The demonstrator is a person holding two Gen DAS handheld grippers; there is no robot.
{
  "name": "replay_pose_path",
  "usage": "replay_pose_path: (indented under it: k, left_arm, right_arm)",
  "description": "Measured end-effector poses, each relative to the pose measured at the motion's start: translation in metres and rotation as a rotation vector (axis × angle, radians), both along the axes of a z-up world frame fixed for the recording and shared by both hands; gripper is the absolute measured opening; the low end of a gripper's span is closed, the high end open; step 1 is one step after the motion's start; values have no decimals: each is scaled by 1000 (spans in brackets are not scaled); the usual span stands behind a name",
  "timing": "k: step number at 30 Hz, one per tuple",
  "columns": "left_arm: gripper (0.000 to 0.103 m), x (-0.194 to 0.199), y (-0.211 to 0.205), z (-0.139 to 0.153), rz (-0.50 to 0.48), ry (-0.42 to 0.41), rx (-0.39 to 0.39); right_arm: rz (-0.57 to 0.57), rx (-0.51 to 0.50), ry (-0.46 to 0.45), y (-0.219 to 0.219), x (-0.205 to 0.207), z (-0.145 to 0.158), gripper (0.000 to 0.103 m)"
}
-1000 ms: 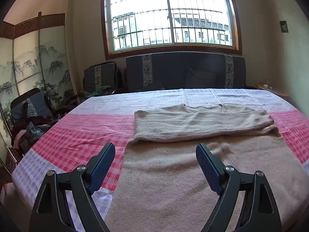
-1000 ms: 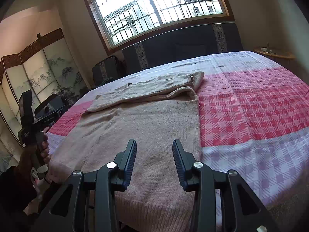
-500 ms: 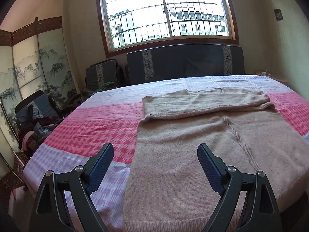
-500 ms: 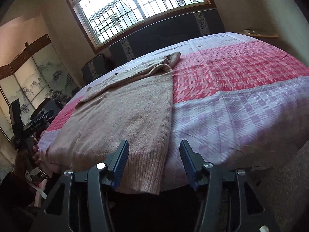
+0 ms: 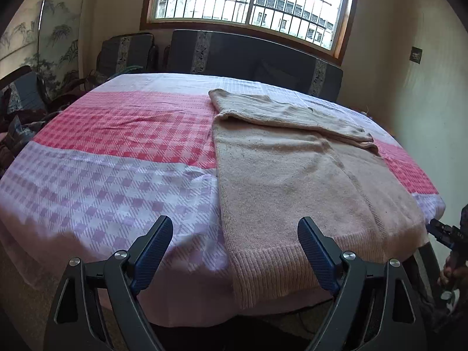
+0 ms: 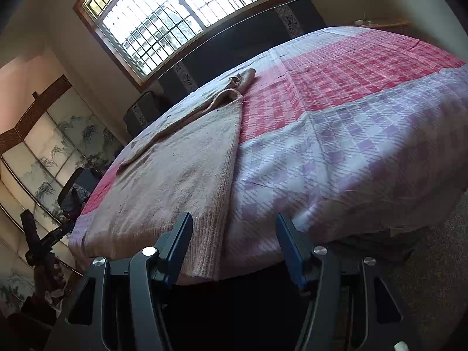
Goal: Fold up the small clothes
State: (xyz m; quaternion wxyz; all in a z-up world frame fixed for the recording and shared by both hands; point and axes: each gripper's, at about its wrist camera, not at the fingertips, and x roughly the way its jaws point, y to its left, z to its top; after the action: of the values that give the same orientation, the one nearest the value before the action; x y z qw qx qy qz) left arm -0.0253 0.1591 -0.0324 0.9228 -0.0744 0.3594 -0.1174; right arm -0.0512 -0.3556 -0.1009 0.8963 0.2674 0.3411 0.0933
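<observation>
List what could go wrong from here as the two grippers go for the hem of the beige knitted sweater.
1. The beige knitted sweater has its ribbed hem draped over the table edge on the pink and lilac checked cloth; a pinch may catch both.
2. The left gripper and the opening right gripper are both empty and straddle opposite hem corners; uneven lifting could undo the sleeves folded at the far end.
</observation>
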Motion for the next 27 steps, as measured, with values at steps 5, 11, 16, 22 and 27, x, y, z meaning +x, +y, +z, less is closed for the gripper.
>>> replay_pose_path:
  k: [5,11,16,22,27]
  left_arm:
    - [70,2,23,-21,-38,124,-186]
    - [70,4,19,-35,-93,174,-242]
    - [70,3,12,-35,-145,200,-254]
    - [70,5,-2,-53,-175,282,-262]
    - [62,9,-7,-60,-160,292,-304]
  right_arm:
    - [80,7,21,14,8,-4,57]
    - [148,12,64,28,18,-10,32]
    - [161,87,72,24,20,-16,12]
    - [191,128,66,21,19,-16,9]
    - [234,155,71,23,23,-14,14]
